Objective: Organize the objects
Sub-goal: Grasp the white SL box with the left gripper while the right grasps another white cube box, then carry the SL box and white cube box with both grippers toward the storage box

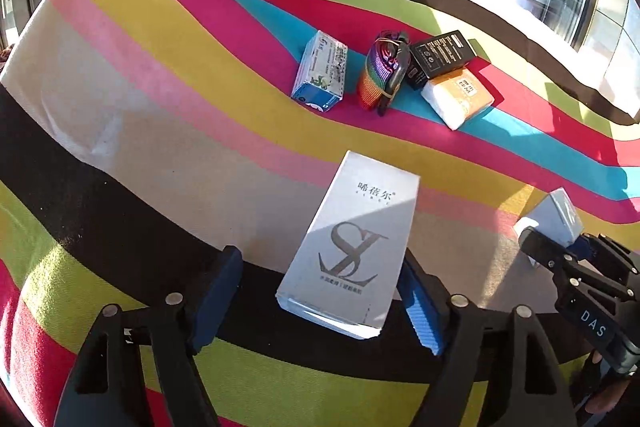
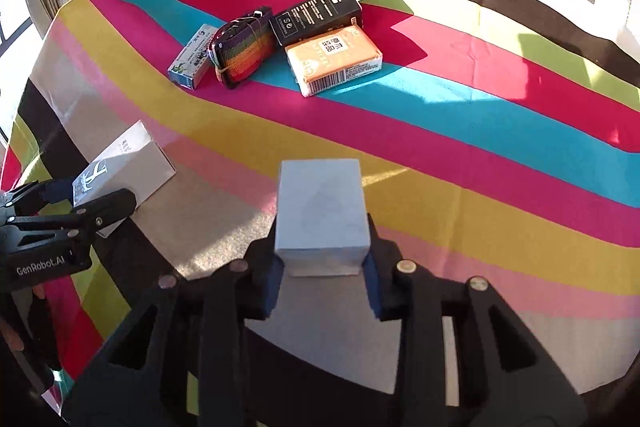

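The tall silver-grey carton with the large "SL" logo (image 1: pixel 352 247) lies between the fingers of the left tool (image 1: pixel 320 303), which stands wide open: its right blue pad touches the carton's edge, while the left pad is apart from it. To the right, the right tool (image 2: pixel 322 279) is closed on a small pale-blue box (image 2: pixel 322 207), pads pressed to both sides. Both sit near the front of the bench under a wavy striped multicolour cloth (image 1: pixel 160 87). Farther back lies a row: a blue-and-green printed carton (image 1: pixel 322 75), a rolled rainbow webbing strap (image 1: pixel 380 71), a black rectangular box (image 1: pixel 440 57) and an orange tissue pack (image 1: pixel 460 97), the last three touching.
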A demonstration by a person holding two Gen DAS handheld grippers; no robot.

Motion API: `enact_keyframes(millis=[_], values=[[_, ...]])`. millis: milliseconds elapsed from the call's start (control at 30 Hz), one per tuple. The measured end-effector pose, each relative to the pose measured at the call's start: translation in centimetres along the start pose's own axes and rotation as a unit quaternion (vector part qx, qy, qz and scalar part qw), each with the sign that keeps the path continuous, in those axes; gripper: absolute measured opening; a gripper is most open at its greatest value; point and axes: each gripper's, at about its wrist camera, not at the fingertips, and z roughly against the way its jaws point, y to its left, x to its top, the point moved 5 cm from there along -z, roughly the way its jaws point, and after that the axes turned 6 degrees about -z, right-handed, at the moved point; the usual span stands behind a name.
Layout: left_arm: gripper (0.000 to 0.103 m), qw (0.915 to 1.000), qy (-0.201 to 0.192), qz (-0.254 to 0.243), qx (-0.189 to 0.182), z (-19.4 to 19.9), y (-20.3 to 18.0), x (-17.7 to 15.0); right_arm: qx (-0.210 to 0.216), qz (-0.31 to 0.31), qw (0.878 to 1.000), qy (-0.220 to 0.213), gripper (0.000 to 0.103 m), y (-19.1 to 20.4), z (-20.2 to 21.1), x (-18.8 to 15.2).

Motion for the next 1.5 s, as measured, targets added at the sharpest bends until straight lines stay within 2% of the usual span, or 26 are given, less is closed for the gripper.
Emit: enact_keyframes(millis=[33, 67, 167, 233, 400, 533, 633, 767, 1000, 1267, 1500], values=[[0.055, 0.9998, 0.000, -0.011, 0.015, -0.2, -0.3, 0.3, -0.004, 0.003, 1.000, 0.000, 0.039, 0.1, 0.1, 0.0], [0.042, 0.9995, -0.004, -0.020, 0.024, -0.2, -0.6, 0.4, -0.010, 0.009, 1.000, 0.000, 0.039, 0.3, 0.1, 0.0], [0.042, 0.9993, -0.013, -0.035, -0.003, 0.3, -1.8, 0.0, -0.026, 0.023, 0.999, 0.003, 0.039, 0.6, 0.1, -0.1], [0.042, 0.9988, -0.019, -0.045, 0.004, 0.9, -2.3, -0.7, -0.023, 0.020, 1.000, 0.003, 0.039, 0.5, 0.2, -0.2], [0.042, 0.9998, -0.019, -0.005, -0.007, 2.9, -1.6, -2.7, -0.025, 0.022, 0.999, 0.003, 0.039, 0.6, 0.3, -0.1], [0.042, 0.9998, -0.019, 0.000, -0.002, 4.6, -1.1, -4.4, -0.023, 0.017, 1.000, 0.007, 0.039, 0.5, 0.5, -0.2], [0.042, 0.9998, -0.022, -0.002, 0.000, 6.2, -0.4, -5.7, -0.005, -0.005, 1.000, 0.015, 0.038, 1.1, 2.3, -1.3], [0.042, 0.9994, -0.033, -0.007, 0.000, 8.8, -0.1, -7.2, -0.001, 0.019, 1.000, -0.011, 0.038, 3.0, 6.2, -2.7], [0.042, 0.9992, -0.039, -0.011, -0.001, 11.7, 0.7, -10.3, 0.015, 0.046, 0.999, -0.026, 0.038, 4.6, 10.8, -5.7], [0.042, 0.9985, -0.040, -0.031, 0.020, 13.4, 0.9, -12.1, 0.024, 0.050, 0.998, -0.011, 0.038, 5.1, 11.5, -8.1], [0.042, 0.9981, -0.047, -0.032, 0.023, 14.6, 0.8, -12.4, 0.029, 0.085, 0.996, -0.005, 0.038, 7.5, 12.3, -9.8]])
